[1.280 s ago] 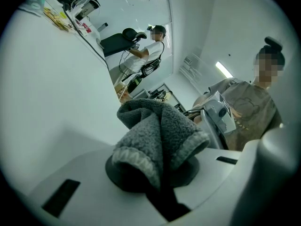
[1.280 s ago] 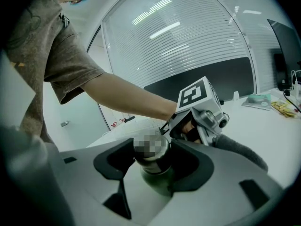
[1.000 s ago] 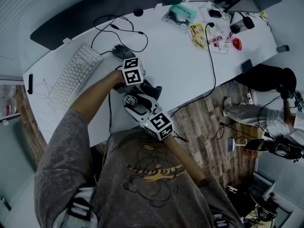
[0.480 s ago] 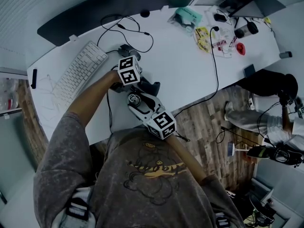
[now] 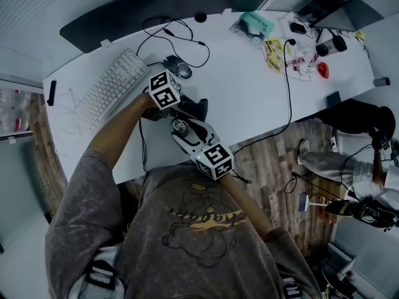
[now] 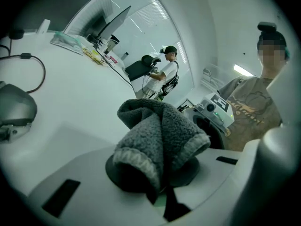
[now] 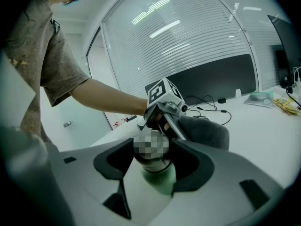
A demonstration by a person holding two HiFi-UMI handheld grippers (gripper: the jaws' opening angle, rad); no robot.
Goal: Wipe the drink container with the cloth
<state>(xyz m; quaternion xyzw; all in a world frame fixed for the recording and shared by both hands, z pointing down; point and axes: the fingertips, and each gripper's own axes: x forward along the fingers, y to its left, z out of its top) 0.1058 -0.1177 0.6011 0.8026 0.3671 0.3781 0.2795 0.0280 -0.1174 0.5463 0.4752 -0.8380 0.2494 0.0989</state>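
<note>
My right gripper [image 5: 185, 134] is shut on the drink container [image 5: 181, 127], a small bottle with a round metal top, held over the white desk's near edge. In the right gripper view its pale green body [image 7: 157, 177] sits clamped between the two dark jaws of that gripper [image 7: 151, 155]. My left gripper [image 5: 182, 106] is shut on a dark grey fleecy cloth [image 5: 197, 108]. The cloth [image 7: 203, 131] rests against the far right side of the container's top. In the left gripper view the bunched cloth [image 6: 157, 135] fills the jaws of that gripper [image 6: 159, 182] and hides the container.
A white keyboard [image 5: 111, 91] lies on the desk [image 5: 237, 86] at the left, a mouse [image 5: 181, 71] and black cables behind the grippers. Small clutter sits at the back right [image 5: 283, 39]. Another person [image 5: 349, 114] sits beyond the desk's right end.
The left gripper has swung a little to the left and turned, carrying the cloth across the container's far side. The right gripper and container have stayed put.
</note>
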